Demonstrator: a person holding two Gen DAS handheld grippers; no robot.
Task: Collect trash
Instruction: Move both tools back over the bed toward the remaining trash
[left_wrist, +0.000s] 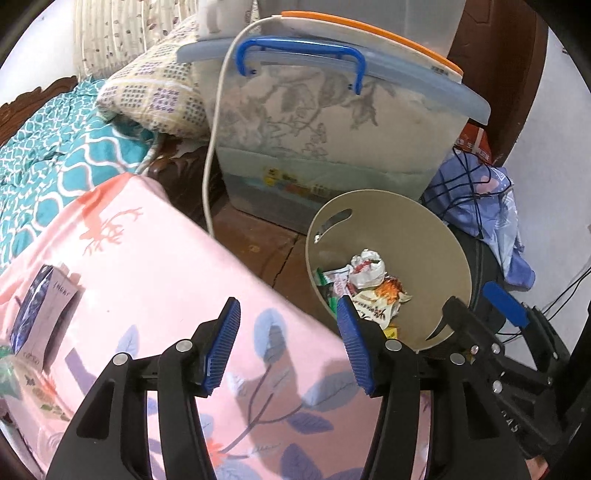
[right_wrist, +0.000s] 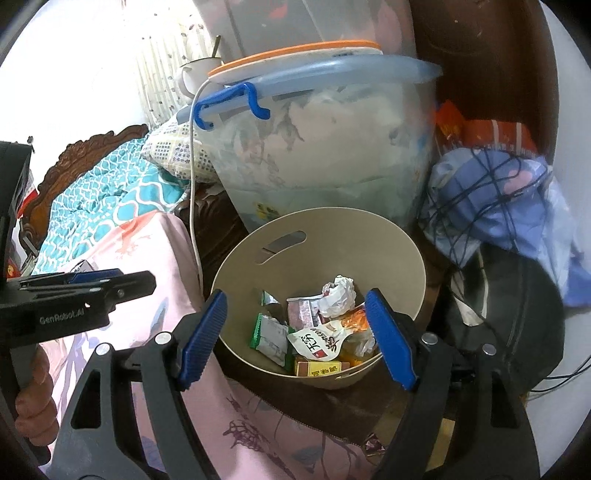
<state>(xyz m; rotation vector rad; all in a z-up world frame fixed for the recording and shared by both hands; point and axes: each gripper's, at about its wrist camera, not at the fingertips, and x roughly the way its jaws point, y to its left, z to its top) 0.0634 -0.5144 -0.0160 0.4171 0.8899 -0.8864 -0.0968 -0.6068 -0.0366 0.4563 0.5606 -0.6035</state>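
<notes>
Beige bin (right_wrist: 402, 258) stands beside the bed (left_wrist: 155, 266), holding wrappers (right_wrist: 321, 339). Both grippers, left (left_wrist: 288, 347) and right (right_wrist: 295, 339), are wide open and empty. Next, reach the carton (left_wrist: 40, 314) squarely.

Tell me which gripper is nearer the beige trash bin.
Right. The right gripper hangs open directly over the beige trash bin, its fingers straddling the rim. The left gripper is open over the pink blanket, beside the bin.

My way down into the bin (right_wrist: 406, 266) is open from above; the storage box (right_wrist: 325, 147) crowds behind, the bed (right_wrist: 155, 251) alongside.
</notes>
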